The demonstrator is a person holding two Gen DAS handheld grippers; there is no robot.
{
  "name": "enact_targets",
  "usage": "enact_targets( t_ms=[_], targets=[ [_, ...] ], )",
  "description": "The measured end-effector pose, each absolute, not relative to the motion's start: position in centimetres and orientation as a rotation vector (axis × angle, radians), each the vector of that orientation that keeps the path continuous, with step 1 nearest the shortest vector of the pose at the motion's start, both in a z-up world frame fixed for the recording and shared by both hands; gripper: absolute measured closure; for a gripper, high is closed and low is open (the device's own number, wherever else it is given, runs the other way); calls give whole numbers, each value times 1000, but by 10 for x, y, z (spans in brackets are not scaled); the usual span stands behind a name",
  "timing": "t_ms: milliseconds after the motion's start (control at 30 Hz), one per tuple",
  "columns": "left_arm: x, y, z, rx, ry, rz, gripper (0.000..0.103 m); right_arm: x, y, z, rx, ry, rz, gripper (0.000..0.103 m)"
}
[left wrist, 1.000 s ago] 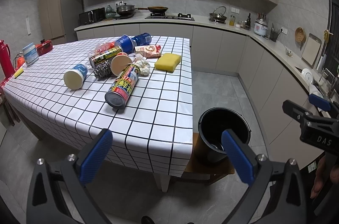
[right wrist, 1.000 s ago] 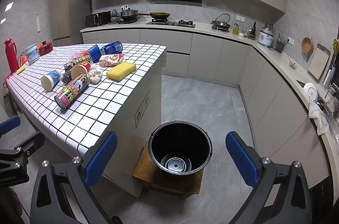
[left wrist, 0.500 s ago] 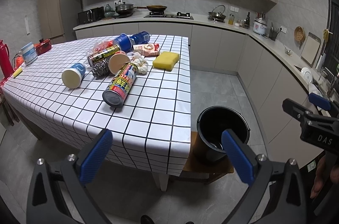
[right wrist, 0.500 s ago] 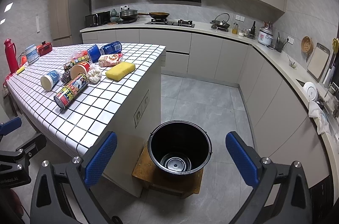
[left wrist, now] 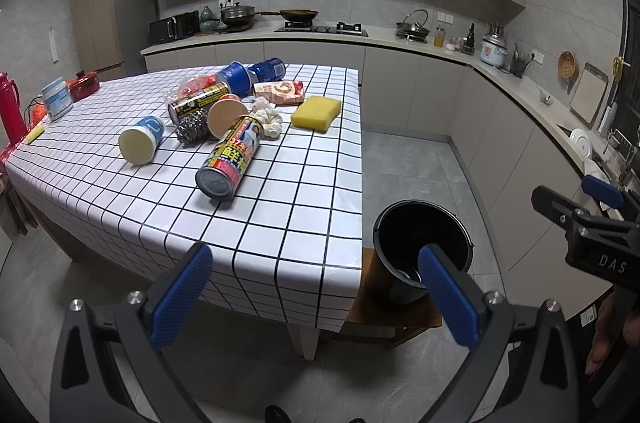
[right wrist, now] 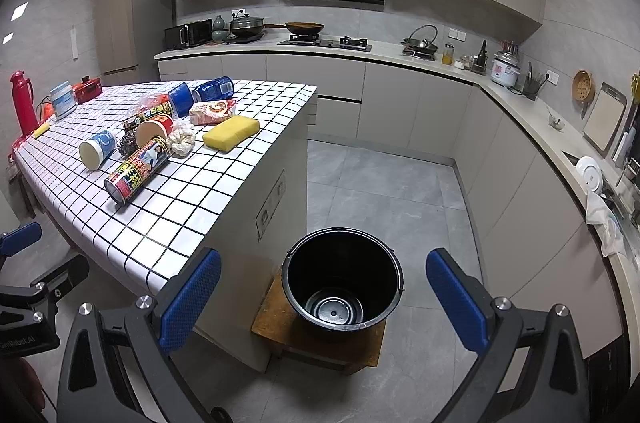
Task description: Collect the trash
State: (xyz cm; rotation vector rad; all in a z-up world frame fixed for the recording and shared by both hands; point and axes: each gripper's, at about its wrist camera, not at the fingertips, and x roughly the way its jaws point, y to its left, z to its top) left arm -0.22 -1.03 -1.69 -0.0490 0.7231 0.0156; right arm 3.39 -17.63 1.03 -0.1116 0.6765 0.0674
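Note:
Trash lies in a heap on the checked table point(left wrist: 280, 223): a colourful spray can point(left wrist: 232, 155) on its side, a blue-and-white cup point(left wrist: 141, 139), a steel scourer point(left wrist: 193, 131), a yellow sponge point(left wrist: 316, 112), crumpled white paper point(left wrist: 267, 115), a snack packet point(left wrist: 280, 91) and blue cans point(left wrist: 267, 69). An empty black bucket point(right wrist: 342, 279) stands on a low wooden stool point(right wrist: 276, 323) beside the table. My left gripper point(left wrist: 314, 293) is open, near the table's front edge. My right gripper point(right wrist: 324, 303) is open, above and before the bucket.
A red flask point(left wrist: 11, 111), a white tub point(left wrist: 57, 98) and a red pot point(left wrist: 84, 85) stand at the table's far left. Kitchen counters point(right wrist: 520, 111) with cookware run along the back and right. Grey floor point(right wrist: 380, 179) lies between table and counters.
The left gripper has shifted slightly, so the table and trash sit a little nearer and lower in its view. The right gripper has barely moved. Both stay open.

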Motion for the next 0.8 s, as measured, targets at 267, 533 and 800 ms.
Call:
enact_targets(
  t_ms=[267, 533, 800],
  targets=[
    [-2, -9, -17, -48, 722, 15, 0, 34, -176, 10, -110, 675, 68, 0],
    [2, 2, -15, -51, 722, 35, 0, 35, -176, 10, -109, 676, 76, 0],
    [19, 30, -15, -56, 726, 100, 0, 52, -166, 12, -110, 672, 115, 0]
  ],
)
